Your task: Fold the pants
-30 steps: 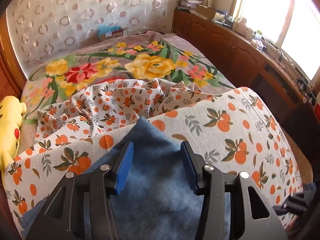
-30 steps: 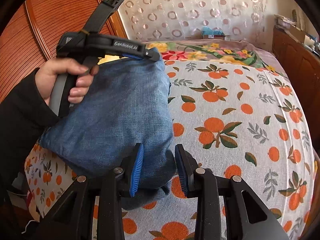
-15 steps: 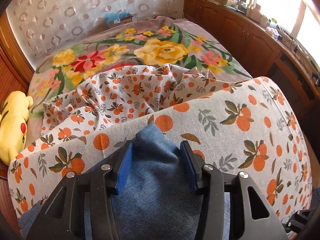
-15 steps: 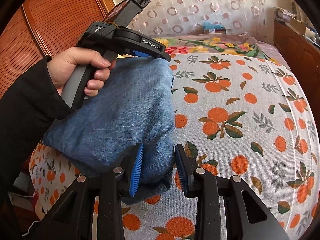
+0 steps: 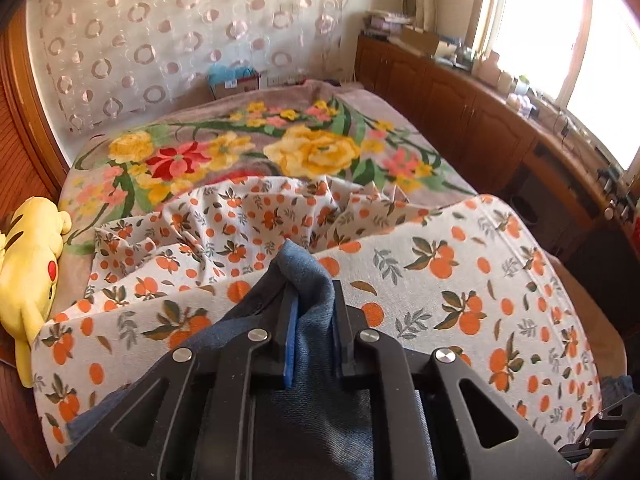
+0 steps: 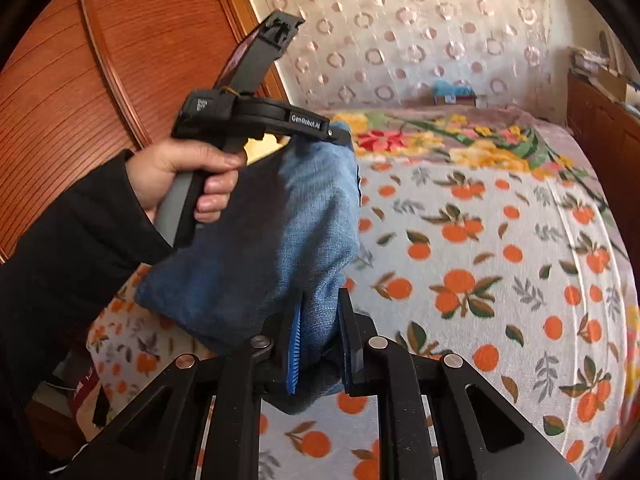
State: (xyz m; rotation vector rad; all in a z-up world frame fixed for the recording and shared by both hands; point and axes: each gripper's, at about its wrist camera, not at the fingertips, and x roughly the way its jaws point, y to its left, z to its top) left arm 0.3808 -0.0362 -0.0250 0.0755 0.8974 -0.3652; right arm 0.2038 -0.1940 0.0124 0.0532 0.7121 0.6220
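**Both grippers pinched the denim above the orange-print bed**

The only legible writing was "GenRobot.AI", printed in white on the black body of the left gripper, seen from the right wrist camera. A small label on its rear block was too blurred to read.

The left gripper's jaws had just been closing and were clamped on a bunched corner of the blue denim pants. The right gripper had likewise just been closing, and its blue ribbed pads pressed on another corner of the pants. The cloth hung between the two tools, partly lifted off the bed, with its lower folds near the sheet. A hand in a black sleeve gripped the left tool's handle.

The bed wore a white sheet printed with oranges, a floral blanket beyond it. A yellow plush toy lay at the bed's edge. Wooden cabinets ran beneath a bright window, and a curtain with ring patterns covered the far wall.
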